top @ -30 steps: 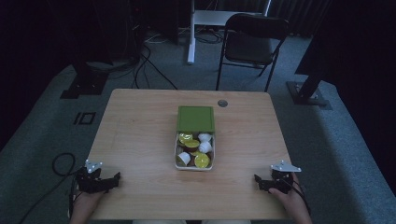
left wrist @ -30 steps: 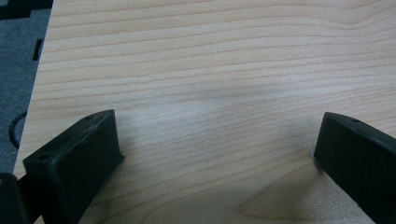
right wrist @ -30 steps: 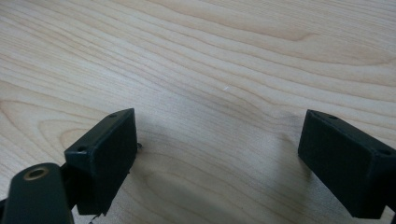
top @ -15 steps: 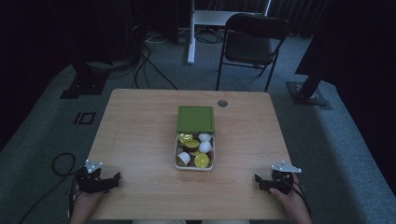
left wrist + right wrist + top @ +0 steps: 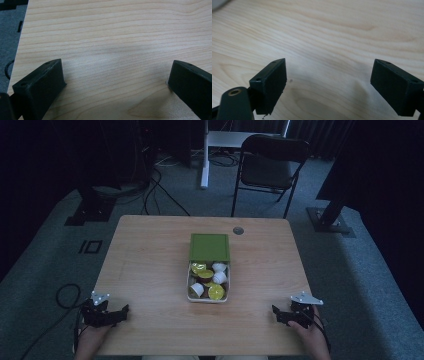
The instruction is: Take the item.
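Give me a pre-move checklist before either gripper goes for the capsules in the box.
1. Left gripper open and holding nothing: ok, its jaws stand wide apart over bare wood in the left gripper view.
2. Right gripper open and holding nothing: ok, the same in the right gripper view.
3. Box uncovered: ok, the green lid lies at its far end and the capsules are exposed.
4. Path from each gripper to the box free: ok, bare table lies between them.
5. Capsules loose enough to lift one alone: cannot tell, they lie packed close together.
6. Grippers resting at the near table edge, apart from the box: ok.
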Available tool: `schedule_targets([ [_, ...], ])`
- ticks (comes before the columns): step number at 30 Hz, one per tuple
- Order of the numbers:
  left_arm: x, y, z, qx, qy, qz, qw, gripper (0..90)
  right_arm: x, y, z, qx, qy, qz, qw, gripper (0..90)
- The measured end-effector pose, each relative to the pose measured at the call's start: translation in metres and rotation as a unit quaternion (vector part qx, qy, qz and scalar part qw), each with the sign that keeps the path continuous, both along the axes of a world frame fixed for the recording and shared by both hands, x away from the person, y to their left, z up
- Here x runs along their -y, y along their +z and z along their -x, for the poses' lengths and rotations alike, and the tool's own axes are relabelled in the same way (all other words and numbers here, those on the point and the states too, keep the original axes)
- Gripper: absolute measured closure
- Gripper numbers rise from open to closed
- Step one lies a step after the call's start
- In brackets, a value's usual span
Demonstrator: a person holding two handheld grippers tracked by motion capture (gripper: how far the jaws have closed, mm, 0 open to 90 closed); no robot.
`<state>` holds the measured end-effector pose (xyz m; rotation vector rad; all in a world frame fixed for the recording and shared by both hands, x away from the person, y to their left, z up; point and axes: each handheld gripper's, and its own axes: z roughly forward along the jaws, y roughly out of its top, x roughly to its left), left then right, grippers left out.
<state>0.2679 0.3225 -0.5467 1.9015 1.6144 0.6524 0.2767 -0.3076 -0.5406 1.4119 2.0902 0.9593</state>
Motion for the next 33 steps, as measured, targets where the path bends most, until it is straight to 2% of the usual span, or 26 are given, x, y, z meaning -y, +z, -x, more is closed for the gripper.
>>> schedule_targets([
  [2,0.0,0.0,0.0,0.0,0.0,0.0,1.0,0.5,-0.001,0.005,0.0,0.005,0.003,-0.007,1.0,13.1],
  [4,0.0,0.0,0.0,0.0,0.0,0.0,1.0,0.5,-0.002,0.011,0.0,0.009,0.006,-0.002,0.9999,13.1],
  [7,0.0,0.0,0.0,0.0,0.0,0.0,1.0,0.5,-0.001,0.018,-0.001,0.011,0.006,-0.019,0.9997,13.2],
  [10,0.0,0.0,0.0,0.0,0.0,0.0,1.0,0.5,-0.001,0.025,-0.001,0.016,0.004,-0.018,0.9997,13.2],
  [14,0.0,0.0,0.0,0.0,0.0,0.0,1.0,0.5,-0.001,0.032,-0.002,0.01,0.001,-0.032,0.9994,13.1],
  [25,0.0,0.0,0.0,0.0,0.0,0.0,1.0,0.5,-0.009,0.043,-0.005,0.016,-0.002,-0.032,0.9994,13.5],
  [33,0.0,0.0,0.0,0.0,0.0,0.0,1.0,0.5,-0.018,0.058,-0.009,0.033,0.005,-0.038,0.9987,13.9],
])
